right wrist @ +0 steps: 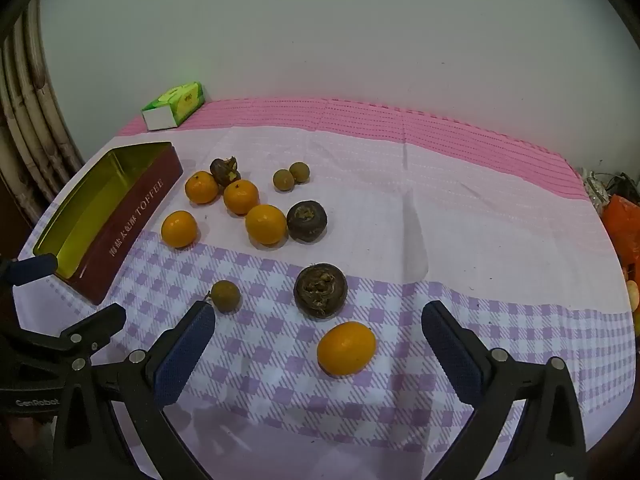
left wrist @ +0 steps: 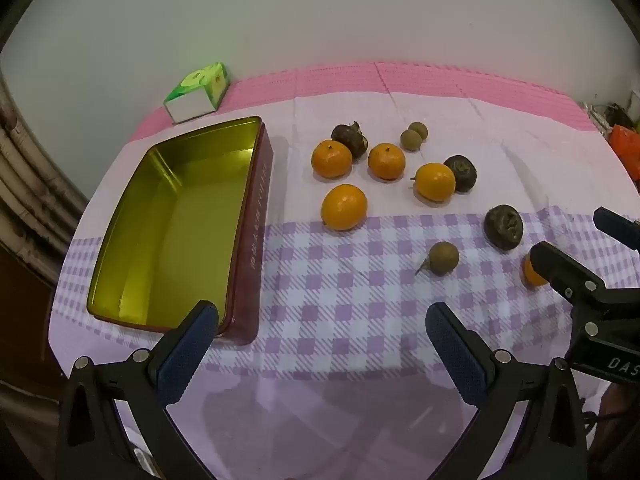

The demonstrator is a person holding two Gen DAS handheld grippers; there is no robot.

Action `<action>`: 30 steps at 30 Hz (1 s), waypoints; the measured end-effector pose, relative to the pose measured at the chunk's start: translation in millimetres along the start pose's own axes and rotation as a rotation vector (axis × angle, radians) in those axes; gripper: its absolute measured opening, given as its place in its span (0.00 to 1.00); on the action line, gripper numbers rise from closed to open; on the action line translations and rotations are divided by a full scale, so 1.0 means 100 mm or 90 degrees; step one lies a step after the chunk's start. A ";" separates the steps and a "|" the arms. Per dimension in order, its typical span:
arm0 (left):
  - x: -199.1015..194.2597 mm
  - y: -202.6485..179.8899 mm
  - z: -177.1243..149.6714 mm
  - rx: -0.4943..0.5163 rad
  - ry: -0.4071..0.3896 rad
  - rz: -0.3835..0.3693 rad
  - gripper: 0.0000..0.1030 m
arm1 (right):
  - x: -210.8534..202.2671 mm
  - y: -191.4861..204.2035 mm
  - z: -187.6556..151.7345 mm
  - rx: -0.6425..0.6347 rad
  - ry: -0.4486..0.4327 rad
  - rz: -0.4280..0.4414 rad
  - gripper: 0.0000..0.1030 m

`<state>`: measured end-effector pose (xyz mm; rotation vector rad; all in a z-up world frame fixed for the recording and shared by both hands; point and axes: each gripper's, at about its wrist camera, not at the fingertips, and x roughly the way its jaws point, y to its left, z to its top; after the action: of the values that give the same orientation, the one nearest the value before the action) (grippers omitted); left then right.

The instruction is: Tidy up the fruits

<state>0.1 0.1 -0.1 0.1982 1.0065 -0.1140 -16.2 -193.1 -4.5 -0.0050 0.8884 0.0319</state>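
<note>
We held the right gripper (right wrist: 318, 334) wide open above the tablecloth's (right wrist: 460, 208) near edge, one orange (right wrist: 346, 348) lying untouched between its fingers (right wrist: 184, 354).

Oranges (right wrist: 346, 348) and brown fruits (right wrist: 320, 290) lie beside empty tin (left wrist: 256, 216).

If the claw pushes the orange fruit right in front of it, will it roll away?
Probably yes. The nearest orange fruit looks round and smooth and lies loose on the checked cloth, so a sideways nudge would likely send it rolling. Its slightly oval shape might make it wobble rather than roll straight. The right claw is open wide, so closing from both sides should trap it.
</note>
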 end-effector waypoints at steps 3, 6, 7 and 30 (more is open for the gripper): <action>0.00 0.00 0.00 -0.002 -0.001 -0.001 1.00 | 0.00 0.00 -0.01 0.001 -0.002 -0.001 0.99; 0.02 0.00 0.01 -0.003 0.000 -0.001 1.00 | 0.00 0.00 -0.01 0.003 -0.002 0.001 0.99; 0.02 0.01 0.00 -0.005 -0.004 -0.002 1.00 | 0.00 0.00 -0.01 0.003 -0.002 0.002 0.99; 0.01 0.02 -0.03 -0.009 0.010 -0.032 1.00 | 0.01 -0.01 -0.01 0.011 0.001 0.007 0.99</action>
<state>-1.7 2.5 -2.4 0.1616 1.0275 -0.1512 -16.1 -194.6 -6.1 0.0162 0.8898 0.0350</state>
